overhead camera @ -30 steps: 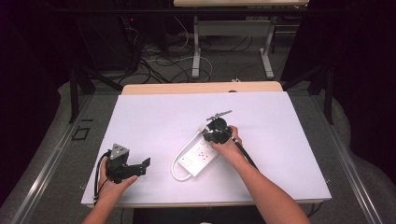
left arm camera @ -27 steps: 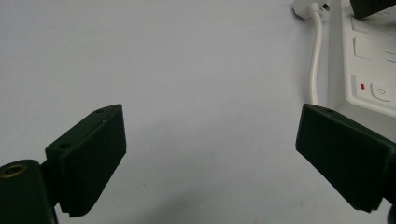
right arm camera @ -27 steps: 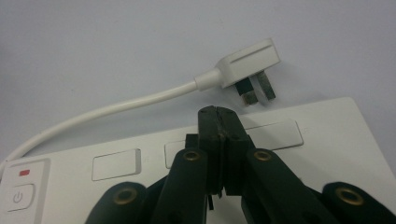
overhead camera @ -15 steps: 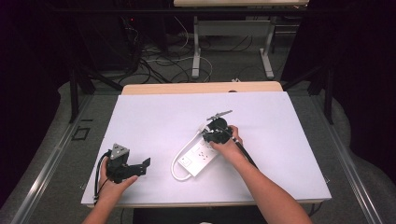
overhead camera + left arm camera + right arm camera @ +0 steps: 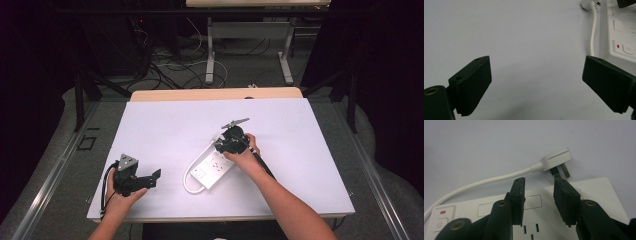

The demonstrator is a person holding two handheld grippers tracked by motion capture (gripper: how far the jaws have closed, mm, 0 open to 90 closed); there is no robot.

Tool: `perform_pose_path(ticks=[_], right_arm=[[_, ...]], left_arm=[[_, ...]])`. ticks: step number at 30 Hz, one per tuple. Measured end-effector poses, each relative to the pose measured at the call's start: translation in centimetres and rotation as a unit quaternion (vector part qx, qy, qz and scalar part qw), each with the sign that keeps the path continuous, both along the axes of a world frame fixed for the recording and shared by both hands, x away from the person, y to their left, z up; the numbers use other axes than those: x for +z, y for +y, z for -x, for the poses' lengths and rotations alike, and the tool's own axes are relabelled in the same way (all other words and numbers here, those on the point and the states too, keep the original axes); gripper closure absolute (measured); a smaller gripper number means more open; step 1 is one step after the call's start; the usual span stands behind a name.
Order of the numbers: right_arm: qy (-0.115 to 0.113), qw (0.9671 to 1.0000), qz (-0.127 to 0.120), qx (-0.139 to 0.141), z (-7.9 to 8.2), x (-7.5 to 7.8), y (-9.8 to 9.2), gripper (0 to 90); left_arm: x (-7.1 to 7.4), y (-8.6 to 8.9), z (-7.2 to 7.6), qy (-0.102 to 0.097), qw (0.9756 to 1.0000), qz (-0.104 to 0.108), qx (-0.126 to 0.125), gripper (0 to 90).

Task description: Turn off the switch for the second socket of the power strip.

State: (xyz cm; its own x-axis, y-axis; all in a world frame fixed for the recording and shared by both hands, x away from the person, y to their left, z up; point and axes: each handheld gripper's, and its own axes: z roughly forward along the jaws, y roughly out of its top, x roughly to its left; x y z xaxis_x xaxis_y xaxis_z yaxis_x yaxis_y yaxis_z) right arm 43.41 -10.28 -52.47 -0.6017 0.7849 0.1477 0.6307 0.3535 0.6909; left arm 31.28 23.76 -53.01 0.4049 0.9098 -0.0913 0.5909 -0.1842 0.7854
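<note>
While the power strip [image 5: 212,167] is lying mid-table, long axis slanting near-left to far-right, the right gripper [image 5: 539,195] is hovering over its far end, jaws parted and empty, plug [image 5: 556,160] just beyond; the left gripper [image 5: 150,178] is idling near-left, released.

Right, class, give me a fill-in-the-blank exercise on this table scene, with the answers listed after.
1. The power strip and its cable are coloured ____.
2. The right gripper hovers over the strip, its jaws ____ with nothing between them.
3. The plug lies on the table, ____ from any socket.
4. The left gripper has its jaws spread ____.

Missing words: white; open; unplugged; wide
</note>
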Motion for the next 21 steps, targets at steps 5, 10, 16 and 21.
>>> perform_pose_path(ticks=[5, 10, 16, 21], right_arm=[[-0.007, 0.9999, -0.010, 0.010, 0.1, 0.1, 0.0, 55.7], [-0.010, 0.9997, -0.011, 0.018, 0.4, 0.4, 0.1, 51.3], [-0.014, 0.9996, -0.016, 0.021, 0.7, 0.9, -0.1, 47.2], [-0.025, 0.9992, -0.011, 0.028, 1.0, 1.3, -0.5, 41.6]], left_arm=[[0.0, 0.0, -0.1, 0.001, 1.0000, -0.001, 0.000, 8.4], [0.0, 0.0, 0.0, 0.002, 1.0000, -0.001, -0.002, 8.4], [0.0, 0.0, 0.0, 0.001, 1.0000, 0.000, 0.000, 8.4], [0.0, 0.0, 0.0, 0.003, 1.0000, -0.001, -0.001, 8.4]])
